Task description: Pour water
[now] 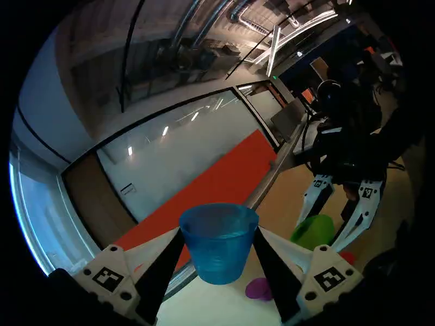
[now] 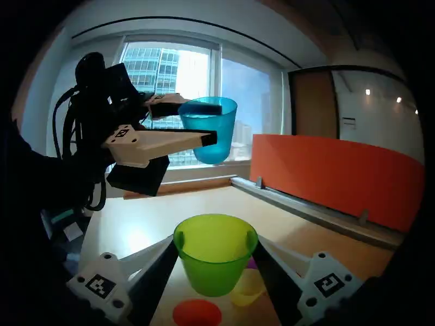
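Your left gripper [image 2: 213, 124] is clenched on the blue cup [image 2: 209, 130], one jaw on each side of the wall just under the rim, and carries it high above the surface [image 2: 136, 223]. The cup sits roughly upright and appears to have water in it. It is thin, smooth plastic, light even when filled, and will likely flex or slip if you squeeze harder, so keep the grip high where the rim stiffens it.

Lower and nearer the middle, your right gripper [image 2: 216, 247] grasps the green cup [image 2: 215, 255] the same way, both jaws pressed on its sides, mouth open upward. It looks empty, so it will be very light and may rock when the stream lands.

Under it lie a red disc [image 2: 197, 313] and a small yellow cup [image 2: 247, 288], just beside each other. To the right, a metal rail [image 2: 315, 214] and an orange panel [image 2: 337, 168] bound the surface. The air between the two cups is open, which leaves room to bring the blue rim over the green mouth.
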`<move>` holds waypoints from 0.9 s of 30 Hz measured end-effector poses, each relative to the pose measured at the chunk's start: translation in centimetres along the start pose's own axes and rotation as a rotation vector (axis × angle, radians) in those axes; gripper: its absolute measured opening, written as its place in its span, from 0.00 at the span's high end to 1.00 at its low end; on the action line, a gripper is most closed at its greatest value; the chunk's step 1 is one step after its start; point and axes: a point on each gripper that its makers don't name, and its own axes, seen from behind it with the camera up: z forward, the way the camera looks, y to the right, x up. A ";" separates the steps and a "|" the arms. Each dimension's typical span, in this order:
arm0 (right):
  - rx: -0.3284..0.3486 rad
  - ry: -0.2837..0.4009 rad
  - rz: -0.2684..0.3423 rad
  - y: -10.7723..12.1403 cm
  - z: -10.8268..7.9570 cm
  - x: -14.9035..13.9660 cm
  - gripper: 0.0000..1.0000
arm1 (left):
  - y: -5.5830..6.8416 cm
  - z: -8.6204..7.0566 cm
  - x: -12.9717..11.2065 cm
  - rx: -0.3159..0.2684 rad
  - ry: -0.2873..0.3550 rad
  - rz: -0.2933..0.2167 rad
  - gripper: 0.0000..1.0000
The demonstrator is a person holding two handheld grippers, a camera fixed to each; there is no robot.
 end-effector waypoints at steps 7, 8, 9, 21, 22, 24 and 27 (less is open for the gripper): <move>0.015 -0.004 0.004 -0.3 0.4 -0.3 0.09 | 0.1 0.3 0.6 -0.007 0.001 0.046 0.15; 0.016 -0.004 0.004 -0.3 0.5 -0.4 0.09 | 0.1 0.3 0.7 -0.007 0.001 0.054 0.15; 0.018 -0.005 0.004 -0.4 0.5 -0.4 0.09 | 0.0 0.4 0.8 -0.007 0.002 0.062 0.15; 0.034 -0.005 -0.002 -0.6 1.0 -0.2 0.09 | -0.3 0.7 1.7 0.010 0.013 0.164 0.15; 0.035 -0.006 -0.002 -0.6 1.0 -0.2 0.09 | -0.4 0.7 1.7 0.012 0.013 0.173 0.15; 0.037 -0.007 -0.003 -0.6 1.1 -0.2 0.09 | -0.5 0.8 1.7 0.016 0.013 0.194 0.15; 0.039 -0.006 -0.005 -0.6 1.1 -0.1 0.09 | -0.7 1.0 1.8 0.026 0.015 0.228 0.15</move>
